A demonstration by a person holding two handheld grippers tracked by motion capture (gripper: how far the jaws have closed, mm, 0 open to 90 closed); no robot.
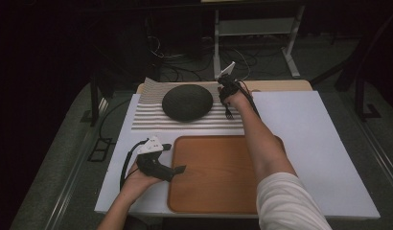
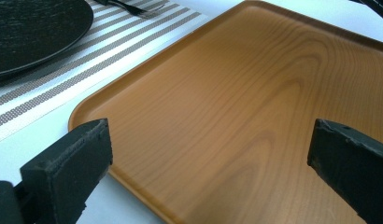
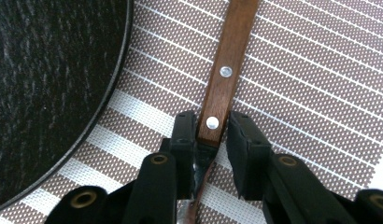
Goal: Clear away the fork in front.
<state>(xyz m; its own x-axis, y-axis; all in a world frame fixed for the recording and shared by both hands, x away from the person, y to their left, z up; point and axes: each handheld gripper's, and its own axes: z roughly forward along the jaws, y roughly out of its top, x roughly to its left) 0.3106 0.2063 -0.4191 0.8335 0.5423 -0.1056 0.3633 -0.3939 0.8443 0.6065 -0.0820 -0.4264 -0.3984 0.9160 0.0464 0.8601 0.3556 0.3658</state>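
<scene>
- The right gripper was out over the striped mat, its jaws set either side of the wooden handle of a fork that lay flat on the mat just beside the dark plate.
- In the right gripper view the left jaw looked to be touching the handle near its lower rivet, while a thin gap remained at the right jaw, so I judged the grip as closing in but not yet clamped.
- In the high view the fork's tines pointed back toward the person, below the hand.
- The left gripper hung with its jaws spread wide and nothing between them, poised at the left edge of the wooden tray.
- The step in hand seemed to be picking up the fork.
- The next move, to my eye, called for squeezing firmly on the narrow handle and lifting it level, clear of the plate's rim.
</scene>
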